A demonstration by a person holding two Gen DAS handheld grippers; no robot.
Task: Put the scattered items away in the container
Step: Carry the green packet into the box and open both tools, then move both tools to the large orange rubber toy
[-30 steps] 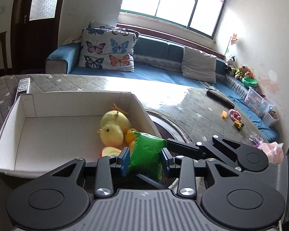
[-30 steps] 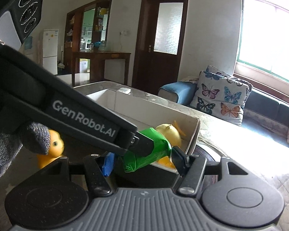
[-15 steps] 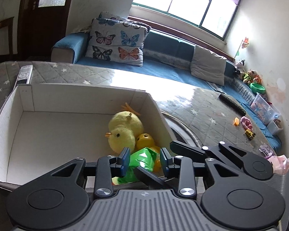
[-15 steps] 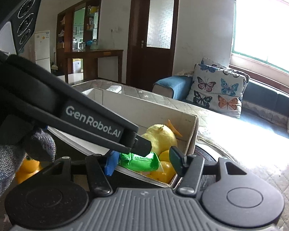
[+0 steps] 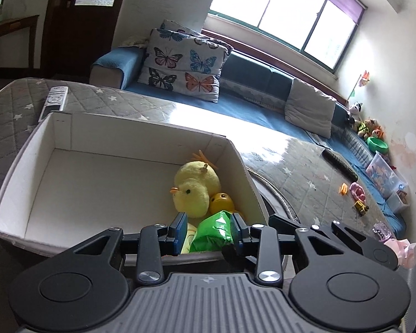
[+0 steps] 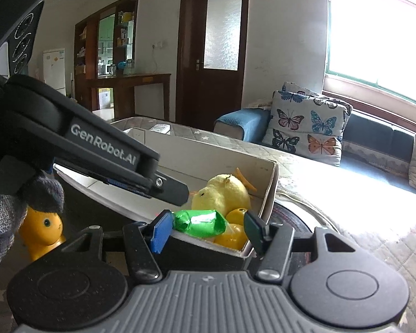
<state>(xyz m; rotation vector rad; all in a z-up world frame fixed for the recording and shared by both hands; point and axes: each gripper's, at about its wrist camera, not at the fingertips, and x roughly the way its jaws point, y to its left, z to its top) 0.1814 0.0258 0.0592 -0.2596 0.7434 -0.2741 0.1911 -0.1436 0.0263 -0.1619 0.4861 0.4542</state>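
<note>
A white cardboard box (image 5: pixel 124 138) stands on the quilted table. In its near right corner lie a yellow plush chick (image 5: pixel 195 191), a yellow duck toy (image 5: pixel 222 201) and a green foil packet (image 5: pixel 212 229). My left gripper (image 5: pixel 208 223) hovers over that corner, open. In the right wrist view one of its fingers (image 6: pixel 169 187) hangs clear above the packet (image 6: pixel 199 223), which rests in the box. My right gripper (image 6: pixel 207 231) stands open and empty just before the box's near corner (image 6: pixel 246 252). An orange-yellow duck toy (image 6: pixel 41 230) sits on the table left of the box.
A white remote (image 5: pixel 54 102) lies behind the box, a black remote (image 5: pixel 339 165) and small toys (image 5: pixel 357 191) on the table's right side. A gloved hand (image 6: pixel 2 219) holds the left gripper. A blue sofa with a butterfly cushion (image 5: pixel 185 66) runs behind the table.
The green packet left the left gripper's pads and dropped into the box beside the chick. The left gripper moved in over the box and rolled a little. The right gripper stayed put.
</note>
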